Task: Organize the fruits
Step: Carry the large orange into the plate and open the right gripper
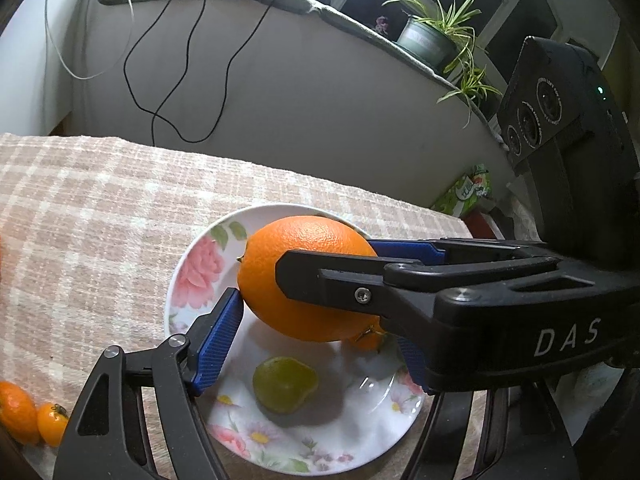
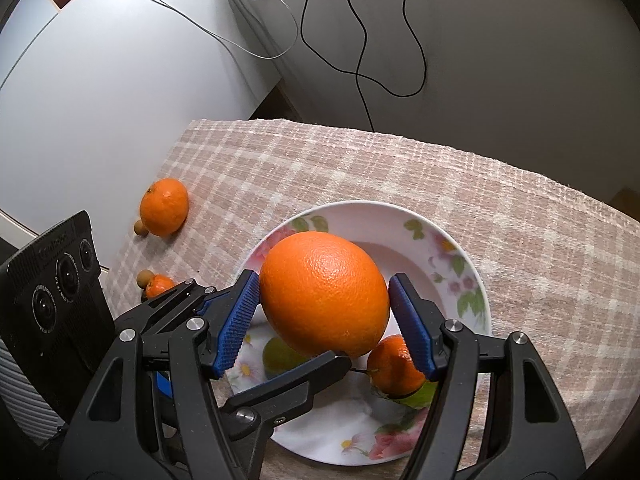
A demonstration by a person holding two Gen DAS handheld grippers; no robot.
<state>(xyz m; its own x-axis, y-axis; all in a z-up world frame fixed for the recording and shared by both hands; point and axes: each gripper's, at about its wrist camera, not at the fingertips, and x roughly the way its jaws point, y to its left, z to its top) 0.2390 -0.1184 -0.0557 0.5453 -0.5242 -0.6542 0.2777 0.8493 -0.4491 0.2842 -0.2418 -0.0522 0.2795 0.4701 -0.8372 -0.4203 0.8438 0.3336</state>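
Observation:
A large orange (image 1: 304, 276) (image 2: 324, 292) is over the floral plate (image 1: 188, 280) (image 2: 400, 224). My right gripper (image 2: 324, 316) has its blue pads (image 2: 240, 320) on both sides of the orange and is shut on it. In the left wrist view the right gripper's fingers (image 1: 332, 276) cross in front of the orange. My left gripper (image 1: 316, 344) is open, one blue pad (image 1: 216, 344) touching the orange's left side. On the plate lie a green fruit (image 1: 284, 384) (image 2: 276, 354) and a small tangerine (image 2: 394, 366) (image 1: 366, 340).
On the checked cloth (image 2: 520, 240) left of the plate lie a tangerine (image 2: 165, 207), a smaller orange fruit (image 2: 158, 285) and two small brown fruits (image 2: 140, 227). Two small orange fruits (image 1: 36, 416) lie at the left. A wall with hanging cables (image 1: 180, 80) stands behind.

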